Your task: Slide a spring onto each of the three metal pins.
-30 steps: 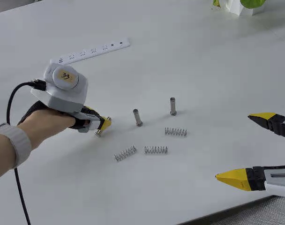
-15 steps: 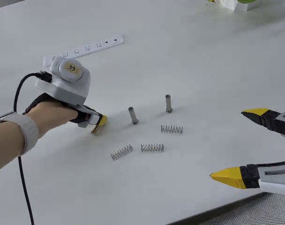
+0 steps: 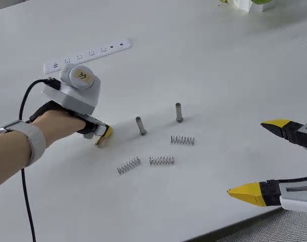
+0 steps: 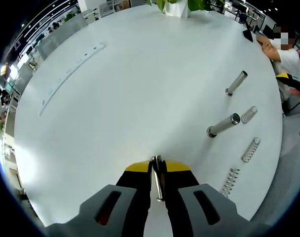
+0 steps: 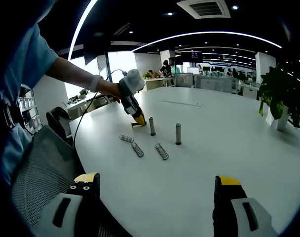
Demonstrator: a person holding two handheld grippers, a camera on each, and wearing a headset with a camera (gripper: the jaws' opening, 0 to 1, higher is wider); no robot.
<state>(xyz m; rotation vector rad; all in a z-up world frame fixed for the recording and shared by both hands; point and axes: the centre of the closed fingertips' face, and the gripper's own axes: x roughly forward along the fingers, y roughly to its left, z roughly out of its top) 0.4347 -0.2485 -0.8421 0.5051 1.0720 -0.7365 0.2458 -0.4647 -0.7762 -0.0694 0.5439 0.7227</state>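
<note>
**A:** Where do the pins sit from the left gripper (image 3: pixel 102 135)?

**B:** One pin (image 4: pixel 158 183) is pinched between its jaws, which are closed narrow around the shaft. The pin's end is down by the table (image 3: pixel 219 75), though I cannot tell if it touches. The second pin (image 3: pixel 140 125) stands upright near the jaw tips, and the third pin (image 3: pixel 178 112) stands further out, both on the side toward the right gripper (image 3: pixel 254 157).

**A:** And the springs?

**B:** All lie flat between the two grippers. The nearest spring (image 3: pixel 129 165) is close to the left gripper, then comes the middle spring (image 3: pixel 161 160). The far spring (image 3: pixel 182 139) lies just beside the third pin.

**A:** The right gripper?

**B:** Jaws spread wide, holding nothing, well apart from the springs.

**A:** Materials?

**B:** The pins are smooth grey metal cylinders with a wider collar at the base. The springs are thin silvery wire coils. The table is plain matte white, and the jaw tips are yellow on black.
</note>
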